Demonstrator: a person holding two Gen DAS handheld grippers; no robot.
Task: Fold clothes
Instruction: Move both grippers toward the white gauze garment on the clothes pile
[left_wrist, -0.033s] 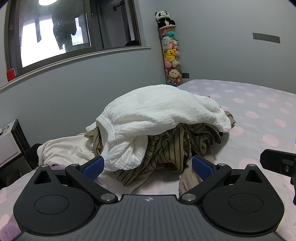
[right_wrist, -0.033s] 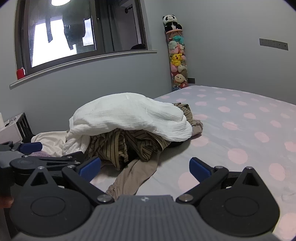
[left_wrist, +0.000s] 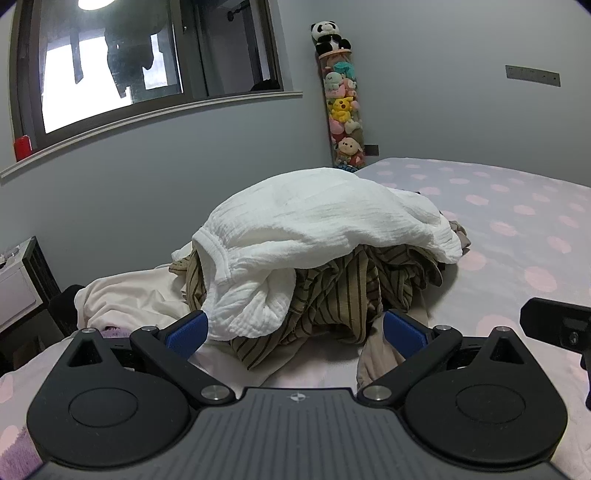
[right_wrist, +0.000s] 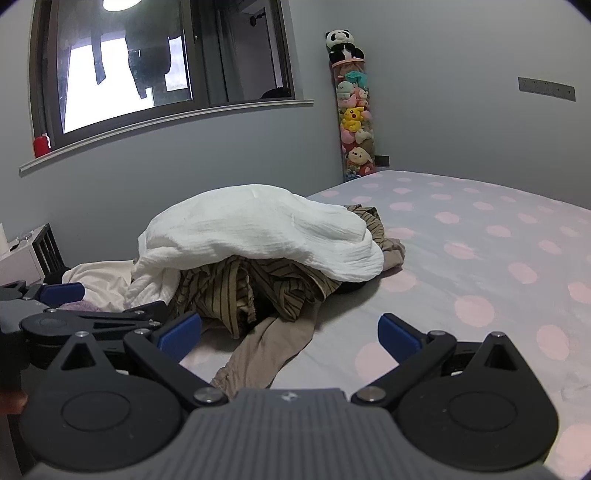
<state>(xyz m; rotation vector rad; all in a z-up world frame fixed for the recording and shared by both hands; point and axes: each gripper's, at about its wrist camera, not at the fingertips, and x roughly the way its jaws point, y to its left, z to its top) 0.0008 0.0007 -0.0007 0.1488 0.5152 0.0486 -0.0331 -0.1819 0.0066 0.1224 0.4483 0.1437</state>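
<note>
Clothes: a loose heap sits on the pale bedsheet with pink dots (right_wrist: 480, 258), near its window-side edge. Topmost is a white crinkled cotton garment (left_wrist: 317, 229), draped over a crumpled brown striped garment (left_wrist: 343, 295); a plain tan garment (right_wrist: 273, 343) trails out toward the grippers, and a cream garment (left_wrist: 125, 295) lies flat beside the heap on the left. No item in view lies folded; every piece shown is bunched or draped, and no folded stack appears on the visible bed. In my judgement the folding of this heap remains outstanding.

The left gripper (left_wrist: 295, 332) is spread wide and empty, its blue fingertips just short of the heap's near edge. The right gripper (right_wrist: 290, 334) is likewise spread and empty, above the tan garment's tail.

Against the earlier frames, both views match: heap, garments and grippers sit alike, with no shift detected.
</note>
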